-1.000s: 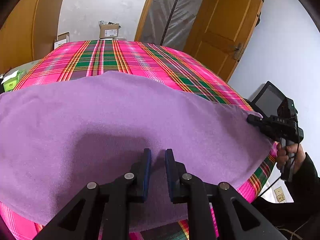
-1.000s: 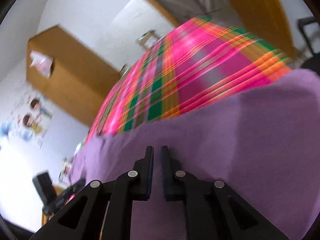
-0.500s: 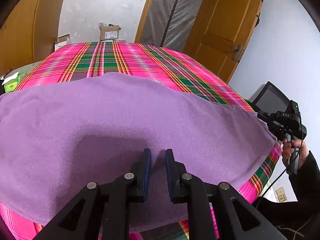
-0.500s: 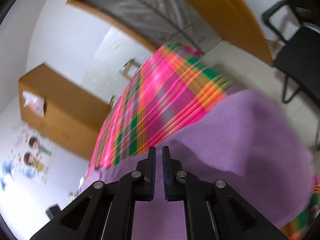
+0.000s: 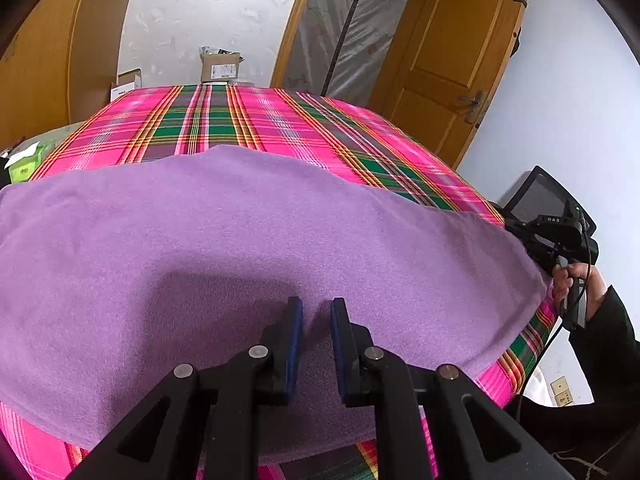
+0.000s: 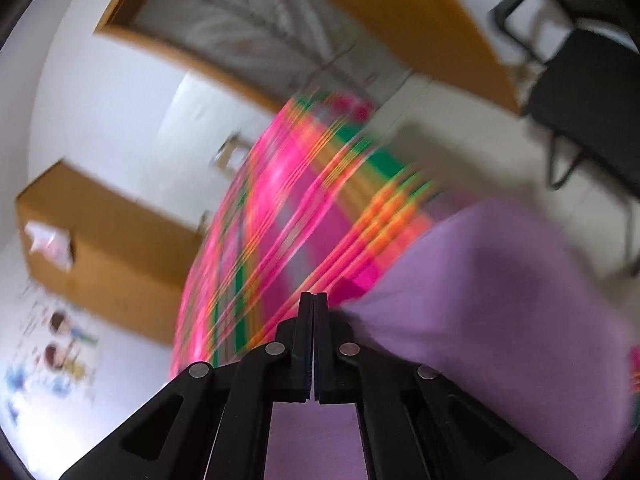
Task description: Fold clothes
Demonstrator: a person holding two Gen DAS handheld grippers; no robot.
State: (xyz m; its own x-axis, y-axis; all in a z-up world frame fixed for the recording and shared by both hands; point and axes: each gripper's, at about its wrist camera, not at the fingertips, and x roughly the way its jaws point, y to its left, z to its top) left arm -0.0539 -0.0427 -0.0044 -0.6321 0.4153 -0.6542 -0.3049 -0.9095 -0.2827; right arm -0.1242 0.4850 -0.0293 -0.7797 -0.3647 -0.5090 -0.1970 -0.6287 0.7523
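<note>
Right tool [image 6: 314, 304] shut beside purple cloth [image 6: 500, 300]

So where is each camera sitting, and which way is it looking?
Left wrist: rides on the left gripper, looking along its slightly parted jaws over the purple cloth and plaid bed cover toward the door; the person's right hand shows at the right edge.
Right wrist: rides on the right gripper, jaws shut, blurred, looking across the bed's corner toward a black chair.
Both share: purple cloth, plaid cover.
</note>
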